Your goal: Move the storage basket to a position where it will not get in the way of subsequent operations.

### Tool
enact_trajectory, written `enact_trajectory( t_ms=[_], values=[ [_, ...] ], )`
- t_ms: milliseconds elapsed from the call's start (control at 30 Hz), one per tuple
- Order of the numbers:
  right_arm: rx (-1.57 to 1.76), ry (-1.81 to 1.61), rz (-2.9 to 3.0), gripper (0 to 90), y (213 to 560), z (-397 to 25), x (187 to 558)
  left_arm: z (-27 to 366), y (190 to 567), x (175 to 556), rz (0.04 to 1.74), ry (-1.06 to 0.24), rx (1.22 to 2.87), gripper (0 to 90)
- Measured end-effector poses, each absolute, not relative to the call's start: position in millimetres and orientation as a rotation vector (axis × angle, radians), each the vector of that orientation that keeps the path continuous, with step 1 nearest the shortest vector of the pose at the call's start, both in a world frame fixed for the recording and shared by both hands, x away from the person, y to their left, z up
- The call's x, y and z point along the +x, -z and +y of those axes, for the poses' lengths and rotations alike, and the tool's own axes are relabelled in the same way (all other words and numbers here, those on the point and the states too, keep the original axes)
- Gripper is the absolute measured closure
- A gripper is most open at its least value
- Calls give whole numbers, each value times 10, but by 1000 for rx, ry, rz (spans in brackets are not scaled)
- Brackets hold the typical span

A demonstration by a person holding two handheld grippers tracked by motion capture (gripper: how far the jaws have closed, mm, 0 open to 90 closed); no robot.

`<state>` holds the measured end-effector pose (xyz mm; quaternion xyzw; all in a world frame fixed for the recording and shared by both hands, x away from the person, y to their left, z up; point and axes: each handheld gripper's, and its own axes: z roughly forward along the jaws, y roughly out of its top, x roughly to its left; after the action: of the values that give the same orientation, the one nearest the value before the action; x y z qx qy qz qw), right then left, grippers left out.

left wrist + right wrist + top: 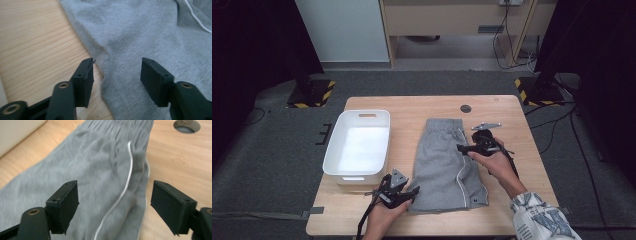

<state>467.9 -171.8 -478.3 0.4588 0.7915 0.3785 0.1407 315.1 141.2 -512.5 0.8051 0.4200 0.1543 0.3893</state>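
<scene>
1. Fingers (87, 80) of the left gripper (116, 82) stand spread wide, with nothing pinched between them.
2. Between and just beyond these fingers lies the grey shorts (140, 37), whose side edge runs under the gap; the nearer finger hangs over bare wood of the surface (32, 42), the other over cloth.
3. Fingers (172, 205) of the right gripper (115, 207) are likewise spread apart and hold nothing.
4. Between the right fingers runs the white piping (125, 187) of the shorts (82, 170), along a raised fold; the gathered waistband (120, 127) lies beyond the fingertips, and a round grommet hole (187, 125) sits in the surface past the outer finger.
5. From the high view, the shorts (444, 165) lie flat on the surface (512, 115), between the two grippers: the left gripper (399, 192) is at the hem corner nearest the person, and the right gripper (469, 147) is at the opposite side seam, further up the garment.
6. A white bin (332, 150) stands on the surface beside the left gripper, on the side away from the shorts, well apart from the right fingers.
7. Each gripper is held in a hand (499, 165) coming from the near edge.
</scene>
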Motion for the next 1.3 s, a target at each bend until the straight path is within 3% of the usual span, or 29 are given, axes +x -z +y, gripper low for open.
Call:
enact_trajectory(
  t_ms=[167, 267, 567, 1033, 1233, 1300],
  values=[
    [1329, -1108, 2254, 122, 4714, -1631, 4898, 1433, 5099, 3146, 1067, -367, 2028, 362],
    [1336, -1107, 2237, 124, 4682, -1589, 5011, 1423, 5115, 3147, 1068, -358, 2033, 335],
    [1383, -1091, 2226, 219, 4694, -1467, 5276, 1385, 5119, 3130, 1045, -349, 2037, 315],
    [1516, -1097, 2210, 253, 5014, -1551, 5511, 1338, 5019, 3237, 1023, -329, 2005, 302],
    [1598, -1109, 2224, 309, 5191, -1524, 5591, 1318, 5003, 3281, 1020, -330, 2003, 299],
    [1603, -1108, 2242, 369, 5236, -1525, 5607, 1297, 4996, 3300, 1018, -326, 1999, 297]
  ],
)
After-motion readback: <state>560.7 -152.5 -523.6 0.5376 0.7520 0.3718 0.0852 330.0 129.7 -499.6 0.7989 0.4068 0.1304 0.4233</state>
